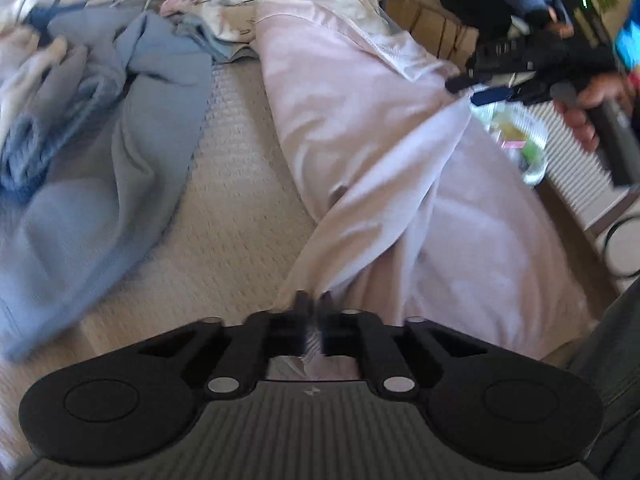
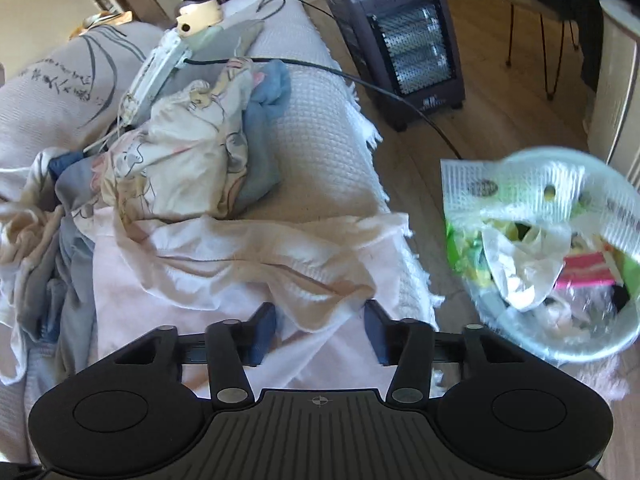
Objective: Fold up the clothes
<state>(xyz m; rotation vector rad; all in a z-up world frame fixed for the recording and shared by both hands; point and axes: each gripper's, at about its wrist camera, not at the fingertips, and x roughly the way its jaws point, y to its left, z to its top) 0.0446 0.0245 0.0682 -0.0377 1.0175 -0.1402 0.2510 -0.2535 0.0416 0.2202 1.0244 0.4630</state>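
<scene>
Here my left tool (image 1: 314,300) has its jaws pressed together on a gathered fold of the pale pink garment (image 1: 360,128), the cloth pinched right at the tips and rising from there in long creases. The garment lies stretched along the sofa (image 1: 236,168), over its cream waffle-weave cover, and drapes off the seat's edge on my right. Beside it on the left, with a bare strip of cover between them, lies a crumpled light blue garment (image 1: 132,152). Farther back sits a heap of printed cream clothing (image 2: 188,160).

My right tool (image 2: 320,316) stands with its jaws apart, one blue pad on each side of a bunched edge of the same pink garment; I cannot tell whether the pads (image 2: 264,332) actually press on the cloth. From the left wrist camera that tool (image 1: 492,80) shows at the upper right, held in my right hand (image 1: 592,108), at the far edge of the garment.

On the wooden floor beside the sofa stands a pale green basket (image 2: 560,344) filled with bags and wrappers, and beyond it a dark electric heater (image 2: 404,36). A black cable (image 2: 360,80) runs across the sofa's cover toward the floor.
</scene>
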